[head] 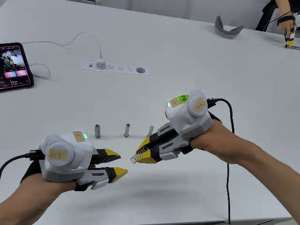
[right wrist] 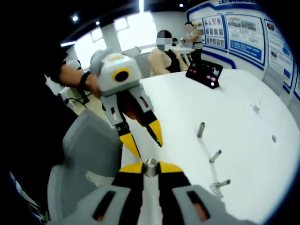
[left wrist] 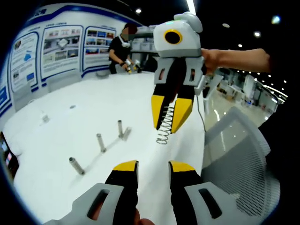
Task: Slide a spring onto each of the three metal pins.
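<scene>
We pinch the spring (head: pixel 134 158) between the jaws of the right gripper (head: pixel 142 152), above the table (head: pixel 187 70) close to its front edge. The left gripper (head: pixel 123 163) hovers beside it, jaws spread and empty. The three metal pins (head: pixel 127 130) stand in a row just behind. We should align the coil's axis with one pin, then lower it straight. Whether the leftmost pin (head: pixel 97 131) already carries a spring, we cannot tell.
</scene>
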The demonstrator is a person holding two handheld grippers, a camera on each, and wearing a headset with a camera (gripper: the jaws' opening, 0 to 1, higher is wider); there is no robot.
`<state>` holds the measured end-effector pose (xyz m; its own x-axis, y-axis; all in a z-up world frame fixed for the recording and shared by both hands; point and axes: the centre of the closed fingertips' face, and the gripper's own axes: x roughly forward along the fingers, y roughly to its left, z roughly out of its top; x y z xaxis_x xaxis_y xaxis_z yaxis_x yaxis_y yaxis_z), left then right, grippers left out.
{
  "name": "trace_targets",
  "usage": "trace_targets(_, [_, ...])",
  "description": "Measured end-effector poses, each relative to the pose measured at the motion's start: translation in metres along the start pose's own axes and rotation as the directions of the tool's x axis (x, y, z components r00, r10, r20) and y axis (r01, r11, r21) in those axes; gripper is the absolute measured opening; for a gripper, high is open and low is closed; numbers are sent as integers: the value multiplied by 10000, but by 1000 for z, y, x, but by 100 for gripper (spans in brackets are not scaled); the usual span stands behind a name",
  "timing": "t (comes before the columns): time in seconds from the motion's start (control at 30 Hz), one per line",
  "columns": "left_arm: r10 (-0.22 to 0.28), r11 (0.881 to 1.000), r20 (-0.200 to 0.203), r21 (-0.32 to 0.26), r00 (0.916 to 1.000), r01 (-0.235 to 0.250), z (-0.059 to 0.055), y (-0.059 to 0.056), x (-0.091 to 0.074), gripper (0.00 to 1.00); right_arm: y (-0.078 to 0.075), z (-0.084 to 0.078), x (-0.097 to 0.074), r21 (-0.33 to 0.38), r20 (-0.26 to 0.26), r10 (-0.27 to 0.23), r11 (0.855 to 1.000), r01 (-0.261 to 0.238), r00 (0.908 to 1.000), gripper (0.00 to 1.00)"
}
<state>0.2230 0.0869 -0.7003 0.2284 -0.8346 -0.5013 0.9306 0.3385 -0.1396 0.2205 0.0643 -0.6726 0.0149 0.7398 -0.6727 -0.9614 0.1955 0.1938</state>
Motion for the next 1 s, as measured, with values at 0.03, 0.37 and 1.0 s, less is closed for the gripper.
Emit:
trace_targets(0.03, [86, 9999, 10, -79, 10000, -86, -1, 3, -1, 26, -2, -1, 0, -11, -26, -57, 10000, 57, 10000, 13])
trace_targets(0.37, [716, 9963, 29, -488, 9974, -714, -9, 19, -11, 29, -18, -6, -2, 243, -198, -443, 9987, 448, 9988, 13])
trace_targets(1.0, [1673, 9807, -198, -990, 9857, -1684, -26, 41, -26, 41, -56, -14, -8, 520, -473, -1280, 9901, 1304, 9906, 13])
